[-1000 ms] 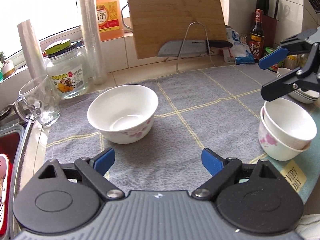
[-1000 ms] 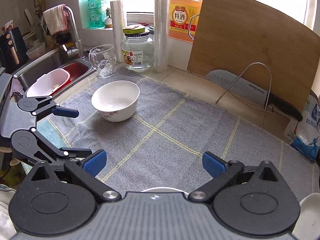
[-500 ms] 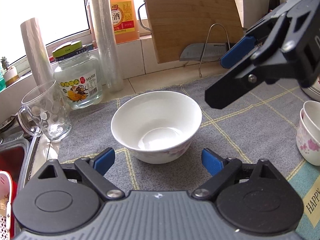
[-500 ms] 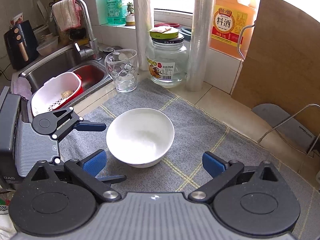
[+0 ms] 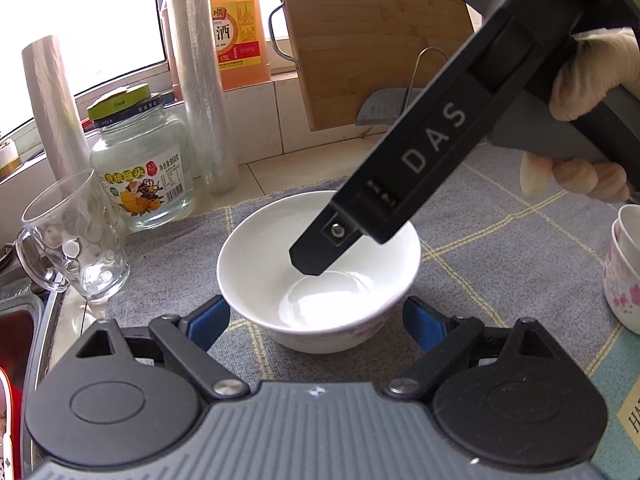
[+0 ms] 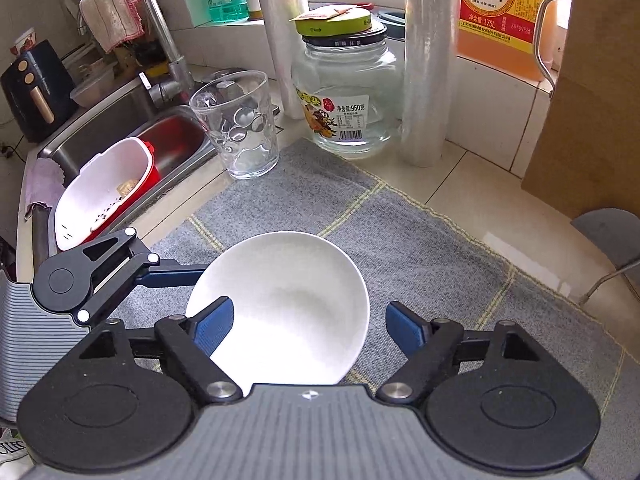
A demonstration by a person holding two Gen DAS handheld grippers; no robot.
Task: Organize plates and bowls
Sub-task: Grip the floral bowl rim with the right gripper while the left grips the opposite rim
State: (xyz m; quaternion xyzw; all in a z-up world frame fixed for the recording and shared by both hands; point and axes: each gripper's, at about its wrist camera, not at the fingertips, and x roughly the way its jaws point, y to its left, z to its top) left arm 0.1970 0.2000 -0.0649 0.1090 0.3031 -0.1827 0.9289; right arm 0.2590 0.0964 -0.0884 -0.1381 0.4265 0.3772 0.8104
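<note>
A white bowl (image 5: 320, 272) with a pink flower print stands upright on the grey checked cloth (image 5: 500, 240). My left gripper (image 5: 316, 320) is open, its blue pads on either side of the bowl's base, apart from it. My right gripper (image 6: 308, 324) is open and hangs over the same bowl (image 6: 280, 312); its left fingertip (image 6: 212, 324) is over the rim, inside the bowl. In the left wrist view the right gripper's finger (image 5: 316, 256) dips into the bowl. Two stacked flowered bowls (image 5: 624, 272) stand at the right edge.
A glass mug (image 5: 72, 240), a glass jar (image 5: 140, 168), two rolls of plastic film (image 5: 200, 80) and an orange bottle (image 5: 236, 28) stand behind the bowl. A bamboo cutting board (image 5: 372, 40) leans on a wire rack. The sink (image 6: 120, 140) holds a red and white strainer (image 6: 104, 192).
Both grippers have closed in on the white bowl. The right gripper has come down over it, one finger now inside the rim. The left gripper's pads now flank the bowl's base.
</note>
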